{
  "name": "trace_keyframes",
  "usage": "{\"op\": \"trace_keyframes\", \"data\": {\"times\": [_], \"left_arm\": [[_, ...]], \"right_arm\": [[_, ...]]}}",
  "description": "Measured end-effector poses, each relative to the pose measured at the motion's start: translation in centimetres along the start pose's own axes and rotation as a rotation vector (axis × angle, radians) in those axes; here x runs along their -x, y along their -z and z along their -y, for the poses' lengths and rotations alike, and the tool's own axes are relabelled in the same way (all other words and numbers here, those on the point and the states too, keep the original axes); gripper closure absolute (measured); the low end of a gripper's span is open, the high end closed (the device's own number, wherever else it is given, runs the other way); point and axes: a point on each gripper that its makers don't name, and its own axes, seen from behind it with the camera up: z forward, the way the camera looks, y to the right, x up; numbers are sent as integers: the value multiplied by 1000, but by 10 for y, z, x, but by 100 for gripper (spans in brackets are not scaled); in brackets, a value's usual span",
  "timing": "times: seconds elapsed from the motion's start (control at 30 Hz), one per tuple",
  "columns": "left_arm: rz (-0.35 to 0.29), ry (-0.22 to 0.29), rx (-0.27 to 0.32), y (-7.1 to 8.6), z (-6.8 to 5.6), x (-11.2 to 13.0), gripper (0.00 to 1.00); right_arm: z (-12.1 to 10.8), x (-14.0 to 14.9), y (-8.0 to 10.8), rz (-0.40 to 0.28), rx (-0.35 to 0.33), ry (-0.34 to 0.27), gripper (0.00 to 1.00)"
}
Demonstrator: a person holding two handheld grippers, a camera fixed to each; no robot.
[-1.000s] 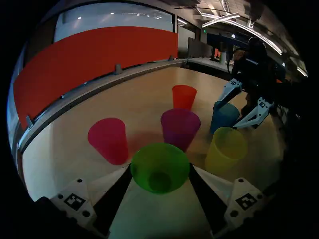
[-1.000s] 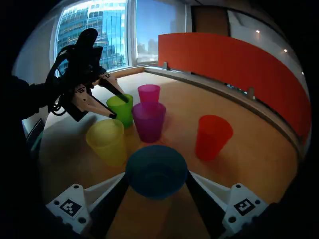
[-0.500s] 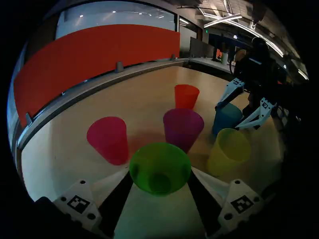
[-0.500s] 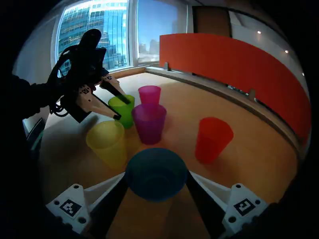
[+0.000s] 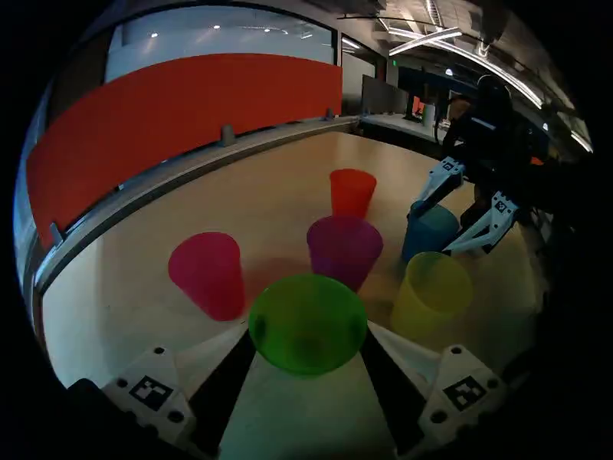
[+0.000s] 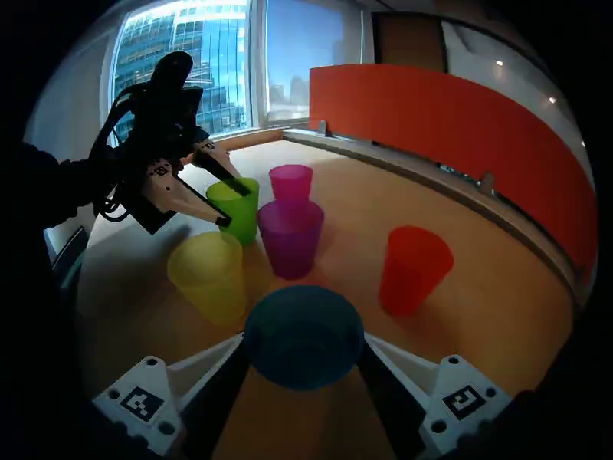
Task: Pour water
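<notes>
While our left gripper [image 5: 308, 328] clamps the green cup [image 5: 306, 303] and our right gripper [image 6: 304, 346] clamps the blue cup [image 6: 303, 318], both upright at the bench [image 5: 230, 192], we judge pouring not yet begun.

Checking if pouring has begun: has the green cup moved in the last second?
No. In the right gripper view the green cup keeps the same spot beside the purple cup, upright in the left gripper.
</notes>
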Motion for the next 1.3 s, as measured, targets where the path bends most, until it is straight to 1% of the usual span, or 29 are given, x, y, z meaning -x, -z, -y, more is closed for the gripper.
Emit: {"op": "trace_keyframes", "data": {"times": [0.27, 0.47, 0.7, 0.9, 1.1, 1.3], "left_arm": [[-26, 18, -3, 13, -7, -9, 14], [-67, 41, -33, 26, -8, -22, 13], [-162, 60, -73, 46, -15, -46, 14], [-257, 41, -120, 70, -21, -71, 14], [-337, 38, -127, 91, -32, -93, 14], [-388, 36, -125, 104, -43, -105, 13]], "right_arm": [[-2, -12, 11, -33, 23, -9, 10], [4, -35, 27, -91, 40, -2, 10], [10, -63, 49, -175, 57, -15, 10], [16, -85, 67, -241, 75, -7, 10], [22, -111, 82, -304, 82, 5, 10], [28, -131, 93, -356, 86, 17, 10]]}}
